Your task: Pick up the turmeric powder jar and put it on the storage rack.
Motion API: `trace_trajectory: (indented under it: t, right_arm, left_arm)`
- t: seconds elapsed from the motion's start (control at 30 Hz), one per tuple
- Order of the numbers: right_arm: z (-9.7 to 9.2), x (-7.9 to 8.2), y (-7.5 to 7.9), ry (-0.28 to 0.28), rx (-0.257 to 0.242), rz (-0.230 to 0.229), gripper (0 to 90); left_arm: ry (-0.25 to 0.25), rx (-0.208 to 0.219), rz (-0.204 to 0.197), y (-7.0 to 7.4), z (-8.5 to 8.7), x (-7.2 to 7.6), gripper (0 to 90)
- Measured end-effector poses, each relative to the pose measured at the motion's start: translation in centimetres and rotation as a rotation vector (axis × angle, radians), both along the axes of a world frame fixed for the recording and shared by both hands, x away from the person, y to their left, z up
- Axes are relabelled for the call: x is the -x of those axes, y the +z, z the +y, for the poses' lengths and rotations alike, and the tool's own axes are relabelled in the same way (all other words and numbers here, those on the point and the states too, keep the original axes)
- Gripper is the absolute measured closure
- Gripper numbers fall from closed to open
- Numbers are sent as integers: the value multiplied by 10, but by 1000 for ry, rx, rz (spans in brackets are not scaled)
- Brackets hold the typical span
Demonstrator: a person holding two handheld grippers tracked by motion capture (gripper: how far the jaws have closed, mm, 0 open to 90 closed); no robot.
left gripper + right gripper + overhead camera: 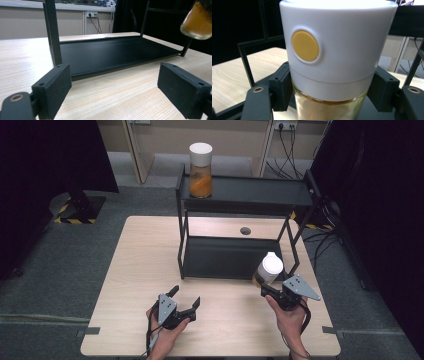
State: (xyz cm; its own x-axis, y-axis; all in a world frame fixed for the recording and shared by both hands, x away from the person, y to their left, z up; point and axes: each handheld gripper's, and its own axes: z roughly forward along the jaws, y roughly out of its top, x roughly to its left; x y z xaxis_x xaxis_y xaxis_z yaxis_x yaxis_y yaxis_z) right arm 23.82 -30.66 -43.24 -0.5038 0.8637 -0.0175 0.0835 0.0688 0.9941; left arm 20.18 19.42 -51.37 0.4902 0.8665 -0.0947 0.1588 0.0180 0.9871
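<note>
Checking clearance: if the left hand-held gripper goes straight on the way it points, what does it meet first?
Probably the front edge of the black rack's lower shelf, which lies dead ahead on the table. The left hand-held gripper has open, empty jaws, with bare wood before the shelf. Depth is hard to judge.

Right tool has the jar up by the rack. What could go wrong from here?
The right tool grips the jar just under its white cap, on glass: it may slip or tilt. The jar hangs close to the rack's front post and could clip it. Another jar already stands on the top shelf.
</note>
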Motion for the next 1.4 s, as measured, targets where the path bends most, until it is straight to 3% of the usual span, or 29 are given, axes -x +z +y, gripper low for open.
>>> trace_trajectory:
  t: [0.73,1.4]
  right_arm:
    - [-3,-3,36,-17,-30,-95,313]
    - [-3,-6,57,-24,-46,-141,313]
  left_arm:
    - [1,-4,-2,0,-1,0,115]
    - [1,-4,-4,0,-1,1,115]
